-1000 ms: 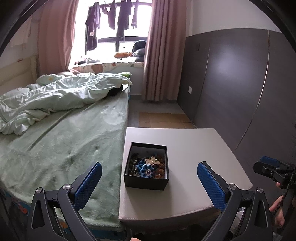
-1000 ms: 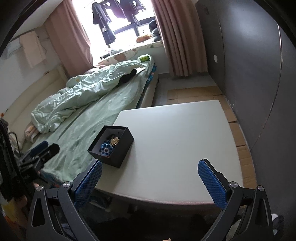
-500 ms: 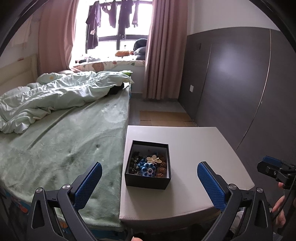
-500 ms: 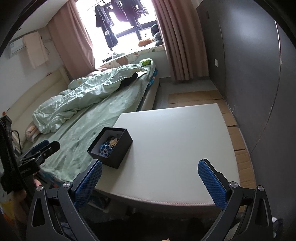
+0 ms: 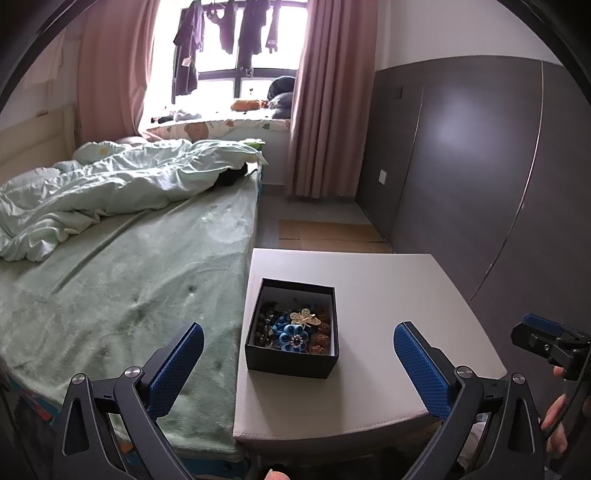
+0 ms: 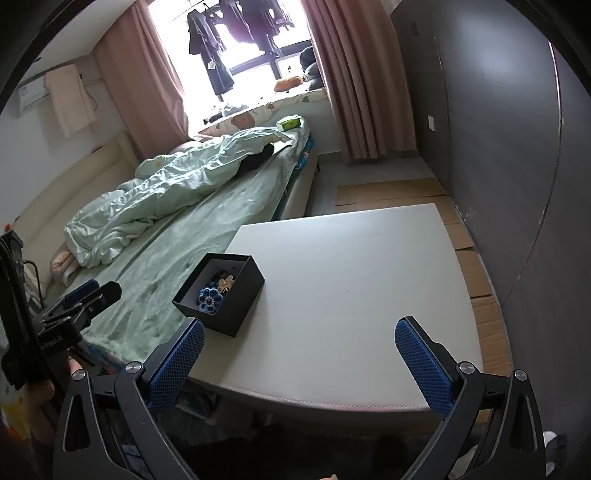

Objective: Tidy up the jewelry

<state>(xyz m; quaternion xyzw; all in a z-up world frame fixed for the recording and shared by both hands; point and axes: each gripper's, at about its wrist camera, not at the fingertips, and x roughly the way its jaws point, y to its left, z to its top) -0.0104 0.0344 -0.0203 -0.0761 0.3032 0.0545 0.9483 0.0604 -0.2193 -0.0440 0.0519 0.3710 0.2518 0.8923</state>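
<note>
Left tool (image 5: 298, 363): jaws spread wide, nothing between the blue pads, held low before the near edge of the counter (image 5: 388, 295). Right tool (image 6: 299, 360): jaws likewise wide apart and empty, held off the counter's near edge, to the right of the other.

Black jewelry box (image 5: 293, 326), lidless, sits on the counter near its left edge, just beyond the left tool and in line with it. From the right wrist view the box lies ahead and to the left of the right tool. Nothing stands between either tool and the box.

Contents: blue fabric flower (image 5: 293, 335) at the front, a pale gold winged brooch (image 5: 304, 319) behind it, brown beads (image 5: 320, 338) to the right, dark pieces on the left that are too small to identify.

Counter surface is off-white, padded, with a stitched front seam. Bed (image 5: 129, 277) with green sheet abuts its left side; rumpled pale quilt (image 5: 110, 184) further back. Flattened cardboard (image 5: 325, 234) on the floor beyond. Dark wall panels (image 5: 461, 166) on the right. Far end: pink curtains (image 5: 325, 110), window with hanging clothes (image 5: 229, 33).
</note>
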